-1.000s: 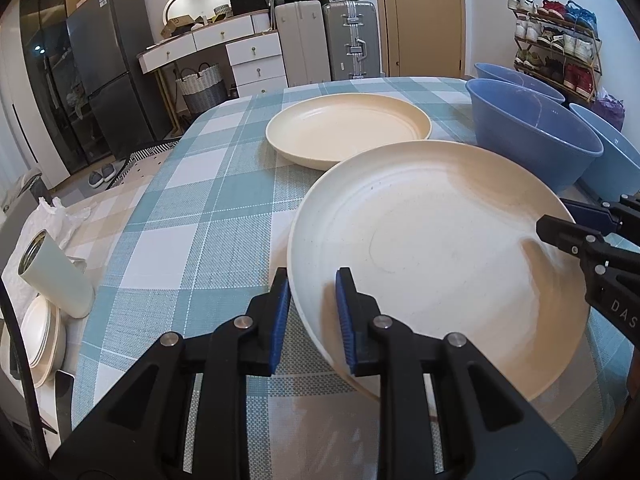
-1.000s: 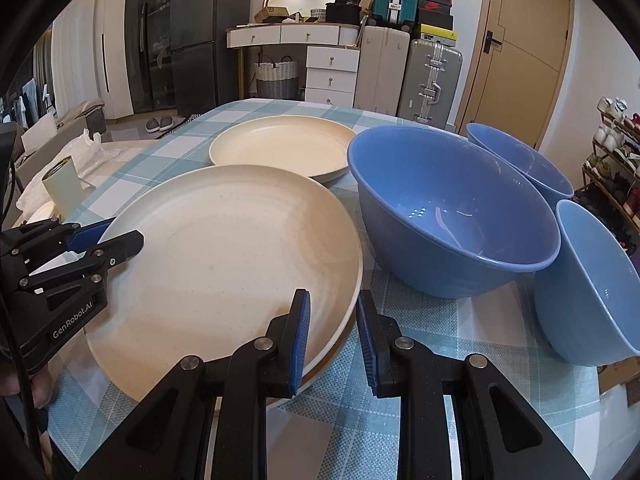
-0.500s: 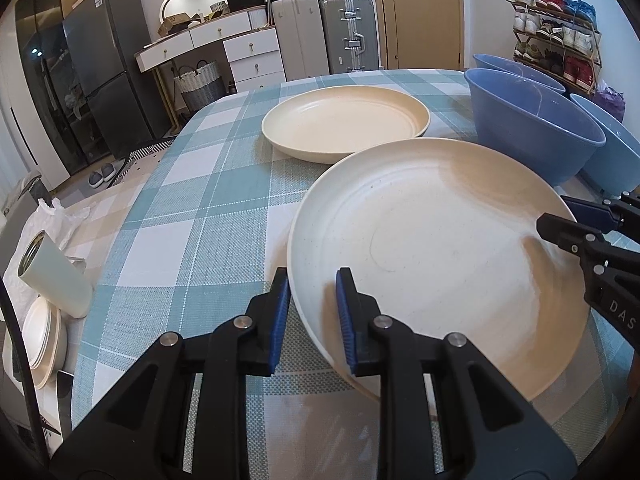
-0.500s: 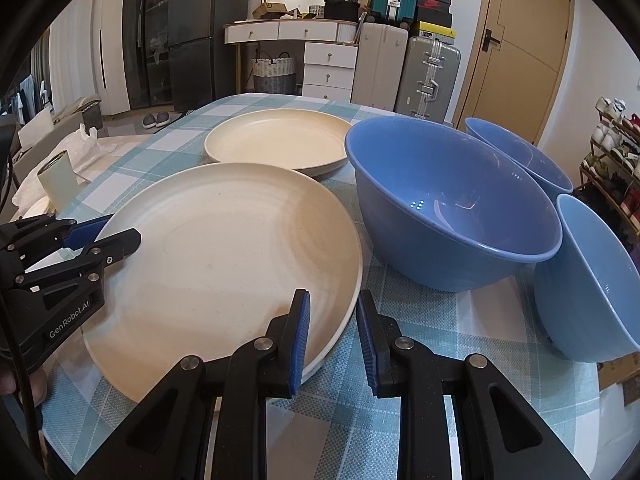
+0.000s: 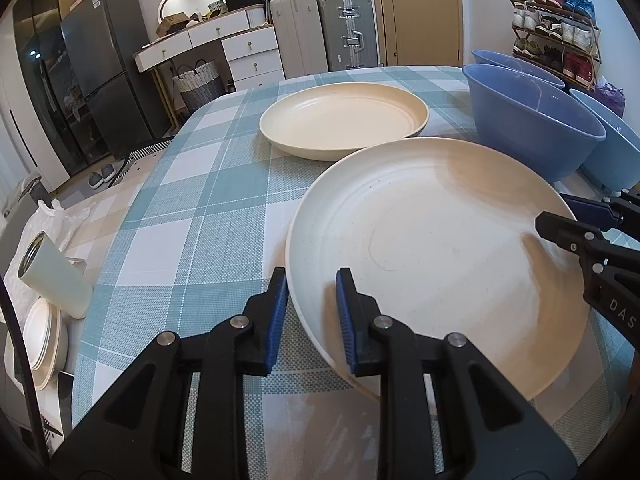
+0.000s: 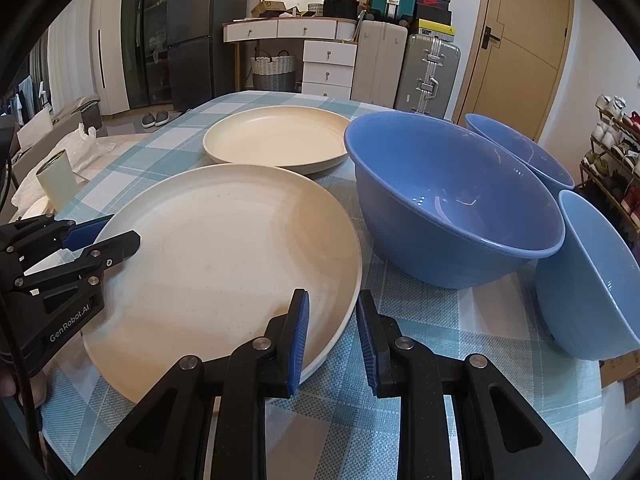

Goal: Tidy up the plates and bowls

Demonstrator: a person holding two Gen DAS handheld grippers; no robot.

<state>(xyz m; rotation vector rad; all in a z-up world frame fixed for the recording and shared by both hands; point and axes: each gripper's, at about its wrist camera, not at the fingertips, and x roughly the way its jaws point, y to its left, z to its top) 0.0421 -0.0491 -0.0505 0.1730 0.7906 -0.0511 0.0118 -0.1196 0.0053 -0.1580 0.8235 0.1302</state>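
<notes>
Plates first: the near cream plate (image 5: 436, 248) sits at the near edge of the tabletop (image 5: 168, 208), raised a little, with its rim caught on both sides. The left gripper (image 5: 311, 312) pinches the plate's near-left rim between its blue pads, one pad outside the rim and one on the inner face. The right gripper (image 6: 331, 332) pinches the near-right rim the same way, its jaws narrow around the edge. Each gripper shows at the side of the other's view, across the plate. Just beyond this plate, nearly touching its far rim, lies a second cream plate (image 6: 276, 142) flat on the checked cloth. To the right stands a large blue bowl (image 6: 452, 200), close beside the held plate's right edge. Behind it is a second blue bowl (image 6: 520, 152), and a paler blue bowl (image 6: 592, 280) leans tilted at the right border of the tabletop, touching the large one. Off the tabletop on the left are a pale cylindrical cup (image 5: 52, 276) lying tilted and a small stack of white dishes (image 5: 40, 340) beneath it. Suitcases (image 5: 324, 36), drawers and a shoe rack (image 5: 556, 36) line the far wall.
</notes>
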